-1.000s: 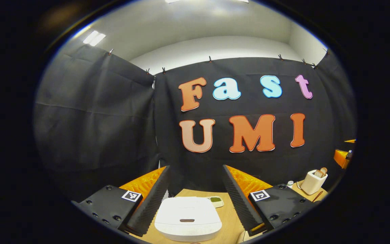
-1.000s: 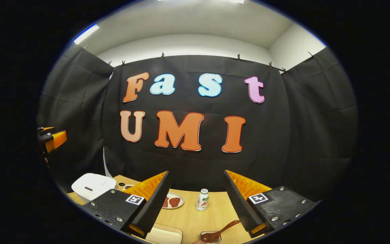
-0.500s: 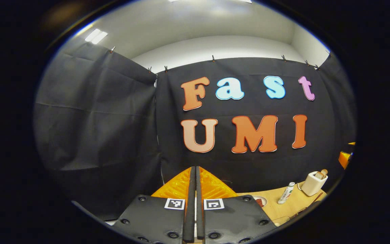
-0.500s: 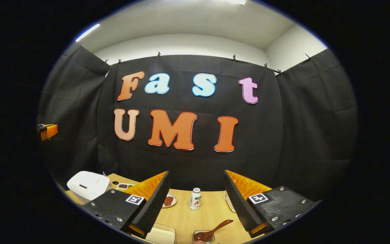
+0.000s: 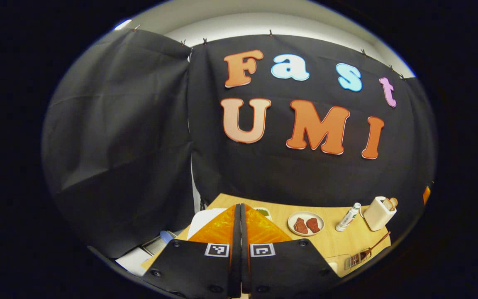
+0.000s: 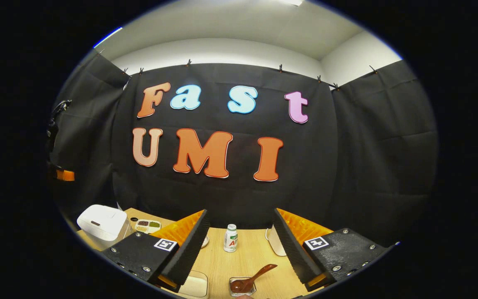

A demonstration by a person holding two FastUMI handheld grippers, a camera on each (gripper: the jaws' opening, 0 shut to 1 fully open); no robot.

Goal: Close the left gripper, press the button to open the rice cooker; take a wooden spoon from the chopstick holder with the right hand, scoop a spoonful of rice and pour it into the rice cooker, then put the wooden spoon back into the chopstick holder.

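In the left gripper view my left gripper (image 5: 240,220) is shut with nothing between its fingers, above the white rice cooker (image 5: 201,216), which they mostly hide. In the right gripper view the rice cooker (image 6: 102,222) stands at the table's far left with its lid down. My right gripper (image 6: 241,216) is open and holds nothing. Below it a brown wooden spoon (image 6: 250,280) lies with its bowl in a small metal holder (image 6: 241,287). The spoon (image 5: 372,246) and holder (image 5: 353,261) also sit near the table's right edge.
A plate of red pieces (image 5: 305,224), a small bottle (image 5: 348,216) and a white toaster-like box (image 5: 379,213) stand on the wooden table (image 5: 334,241). A compartment dish (image 6: 147,225), the bottle (image 6: 230,238) and a pale container (image 6: 193,285) are near my right gripper.
My left gripper went from open to shut, then tipped downward, bringing more of the table into its view. The right gripper stayed open and drifted slightly right.
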